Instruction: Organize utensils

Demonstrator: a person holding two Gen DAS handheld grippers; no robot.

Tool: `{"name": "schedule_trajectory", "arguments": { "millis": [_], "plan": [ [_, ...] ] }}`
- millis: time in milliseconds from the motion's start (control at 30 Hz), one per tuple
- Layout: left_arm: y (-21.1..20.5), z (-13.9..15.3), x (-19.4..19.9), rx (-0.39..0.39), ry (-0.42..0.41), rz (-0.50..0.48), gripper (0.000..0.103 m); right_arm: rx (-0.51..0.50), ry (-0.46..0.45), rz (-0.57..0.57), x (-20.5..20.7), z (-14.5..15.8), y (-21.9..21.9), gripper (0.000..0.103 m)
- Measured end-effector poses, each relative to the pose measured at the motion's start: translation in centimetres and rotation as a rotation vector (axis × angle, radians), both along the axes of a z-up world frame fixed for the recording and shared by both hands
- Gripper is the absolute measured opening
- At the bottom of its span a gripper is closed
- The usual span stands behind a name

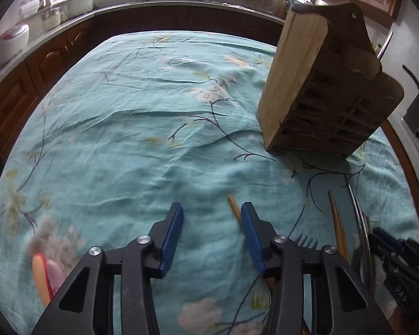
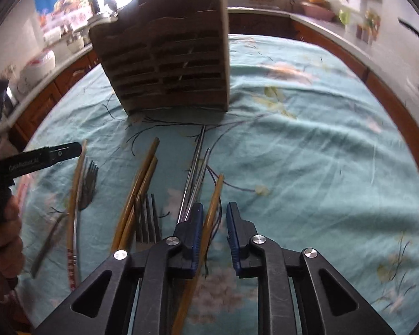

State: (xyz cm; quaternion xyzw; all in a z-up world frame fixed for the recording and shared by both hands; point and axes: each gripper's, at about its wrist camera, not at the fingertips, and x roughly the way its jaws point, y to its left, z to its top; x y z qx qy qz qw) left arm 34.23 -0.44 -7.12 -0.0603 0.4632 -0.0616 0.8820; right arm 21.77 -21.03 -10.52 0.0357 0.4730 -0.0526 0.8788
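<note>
A wooden slatted utensil holder [image 2: 167, 53] stands on the teal floral cloth; it also shows in the left wrist view [image 1: 321, 83] at the right. Utensils lie loose in front of it: wooden chopsticks [image 2: 142, 192], metal chopsticks [image 2: 195, 178], two forks [image 2: 88, 187] [image 2: 146, 220]. My right gripper [image 2: 215, 217] is open, its jaws either side of one wooden chopstick [image 2: 213, 203] lying on the cloth. My left gripper [image 1: 212, 220] is open and empty above bare cloth, a wooden chopstick [image 1: 234, 210] just beside its right finger.
The table [image 1: 125, 139] has a wooden rim, with kitchen counters and cabinets behind. Orange and pink utensil handles [image 1: 46, 273] lie at the left. The left gripper's body [image 2: 33, 162] reaches into the right wrist view at the left.
</note>
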Motion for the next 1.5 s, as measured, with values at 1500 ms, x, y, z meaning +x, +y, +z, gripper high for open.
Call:
{"name": "schedule_trajectory", "arguments": {
  "millis": [1500],
  "plan": [
    [-1.0,1.1,0.0,-0.059,-0.013,-0.074,0.003,0.237,-0.126,-0.04,-1.1,4.0,-3.3,0.005]
  ]
}}
